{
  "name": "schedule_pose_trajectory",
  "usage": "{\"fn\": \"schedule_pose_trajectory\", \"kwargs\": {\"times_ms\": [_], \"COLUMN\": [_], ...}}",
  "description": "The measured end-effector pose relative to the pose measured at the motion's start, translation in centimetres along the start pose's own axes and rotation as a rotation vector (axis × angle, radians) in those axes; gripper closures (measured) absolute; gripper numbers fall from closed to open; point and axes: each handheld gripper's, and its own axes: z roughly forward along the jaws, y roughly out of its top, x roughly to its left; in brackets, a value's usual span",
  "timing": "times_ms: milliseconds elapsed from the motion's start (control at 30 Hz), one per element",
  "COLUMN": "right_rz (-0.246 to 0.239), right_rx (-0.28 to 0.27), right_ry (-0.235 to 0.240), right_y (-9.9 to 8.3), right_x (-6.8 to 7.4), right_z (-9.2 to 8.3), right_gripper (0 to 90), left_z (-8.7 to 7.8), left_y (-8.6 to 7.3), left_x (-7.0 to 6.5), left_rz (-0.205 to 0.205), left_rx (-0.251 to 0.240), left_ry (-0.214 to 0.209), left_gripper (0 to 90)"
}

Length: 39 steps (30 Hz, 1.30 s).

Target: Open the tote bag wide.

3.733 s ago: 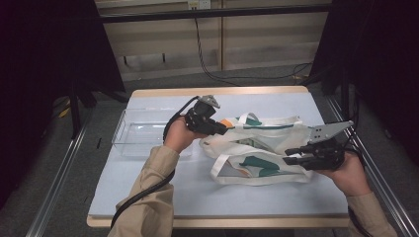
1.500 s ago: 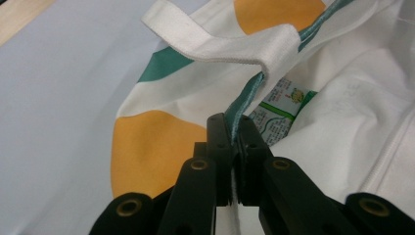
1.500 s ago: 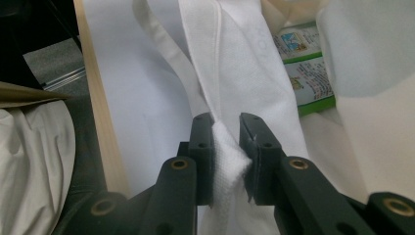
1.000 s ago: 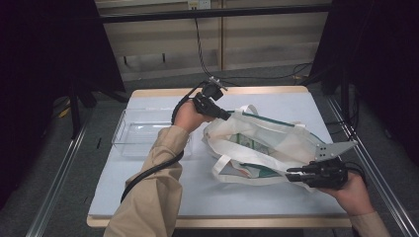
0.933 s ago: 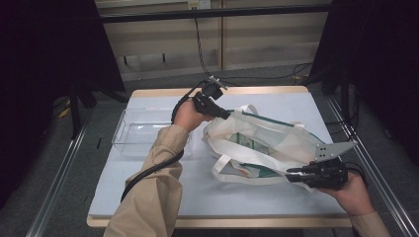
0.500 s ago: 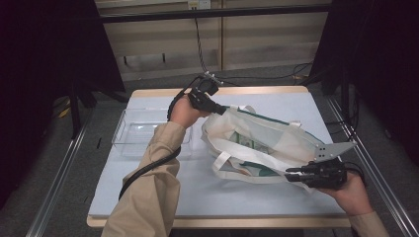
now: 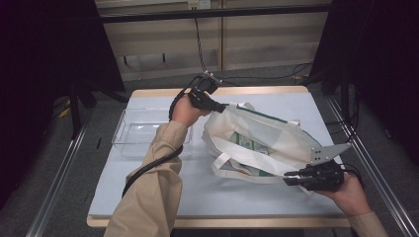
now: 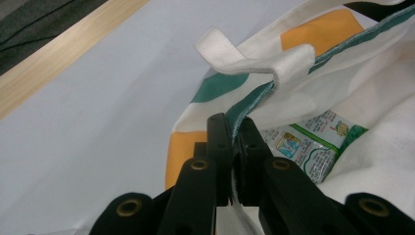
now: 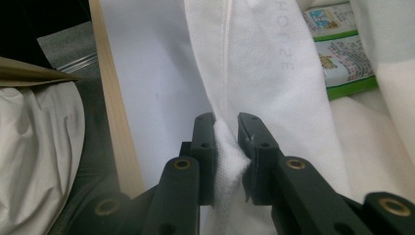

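Left hand-held gripper (image 8: 234, 142) clamped on the teal rim of the bag (image 7: 267, 143), right hand-held gripper (image 9: 226, 134) pinching white fabric at the opposite end. Bag stretched over the worktop (image 7: 163, 182), carton (image 8: 313, 142) inside. Best kept taut, both grips firm, mouth lifted evenly.

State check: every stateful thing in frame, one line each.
tote bag: mouth held open, stretched between both grippers.
left gripper: shut on the bag's teal-edged rim.
right gripper: shut on bunched white bag fabric.
green-and-white packet: inside the bag, lying flat.
clear tray: upright on the table, looks empty.
bag handle: slack, resting on the table.
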Motion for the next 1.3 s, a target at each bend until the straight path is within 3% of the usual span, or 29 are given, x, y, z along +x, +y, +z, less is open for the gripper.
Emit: {"fn": "schedule_pose_trajectory", "kwargs": {"times_ms": [200, 367, 633, 833, 967, 1133, 1300], "right_rz": [0.014, 0.044, 0.077, 0.087, 0.111, 0.116, 0.124], "right_rx": [-0.014, -0.047, -0.062, -0.085, -0.082, -0.130, -0.119], "right_ry": [-0.007, -0.029, -0.069, -0.072, -0.062, -0.083, -0.134], "right_y": [-0.1, 0.1, 1.0, 1.5, 1.9, 2.1, 1.6], "right_x": [-0.2, -0.4, -0.5, -0.8, -0.9, -1.0, -1.4], "right_z": [0.0, -0.7, -1.7, -2.3, -2.5, -3.3, -2.9], "right_gripper": [75.7, 64.3, 54.5, 49.7, 40.8, 39.6, 44.7], "left_z": [0.2, -0.2, -0.3, -0.4, -0.4, -0.4, -0.5], "left_y": [0.1, 0.0, -0.2, -0.3, -0.3, -0.4, -0.3], "left_x": [-0.3, -0.6, -1.0, -1.1, -1.1, -1.2, -1.3], "left_rz": [0.000, 0.019, 0.023, 0.030, 0.033, 0.027, 0.045], "left_rx": [0.004, 0.010, 0.002, 0.005, 0.008, 0.004, 0.009], "left_ry": [-0.005, -0.012, -0.014, -0.014, -0.015, -0.016, -0.016], "left_gripper": [87.4, 87.3, 87.1, 87.1, 87.1, 87.1, 87.1]}}
